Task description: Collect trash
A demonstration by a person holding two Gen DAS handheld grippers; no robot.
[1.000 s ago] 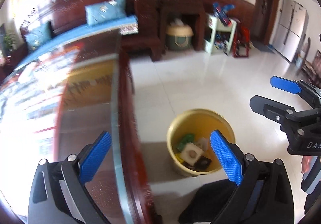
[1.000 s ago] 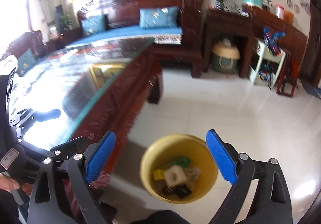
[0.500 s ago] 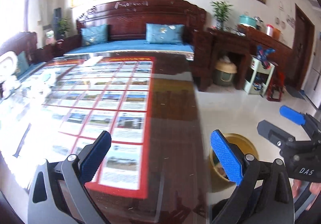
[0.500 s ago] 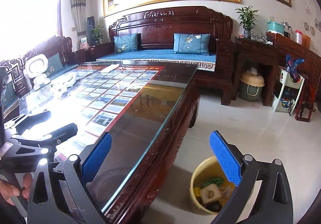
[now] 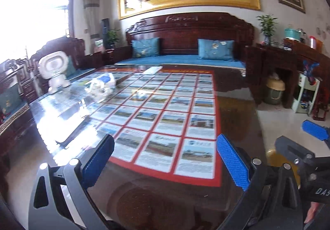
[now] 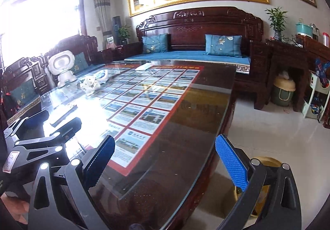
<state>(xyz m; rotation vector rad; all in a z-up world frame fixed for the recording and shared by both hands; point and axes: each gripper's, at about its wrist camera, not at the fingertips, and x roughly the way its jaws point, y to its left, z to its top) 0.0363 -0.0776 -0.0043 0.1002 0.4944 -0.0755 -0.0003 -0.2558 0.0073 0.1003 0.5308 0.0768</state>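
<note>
My left gripper hangs open over the near end of the glass-topped wooden table, nothing between its blue pads. My right gripper is open too, empty, above the table's near right corner; it also shows at the right edge of the left wrist view. A crumpled white plastic bag lies far off on the table's left side. A flat white item rests near the far end. The yellow trash bucket stands on the floor, mostly hidden behind the right gripper.
A white robot toy stands at the table's left edge. A sheet of printed cards lies under the glass. A carved sofa with blue cushions is beyond. Side cabinets and a shelf line the right wall; tiled floor lies between.
Both grippers have swung up and left from over the yellow bucket to face along the table. The bucket has slid to the lower right edge of both views. Both stayed open.
</note>
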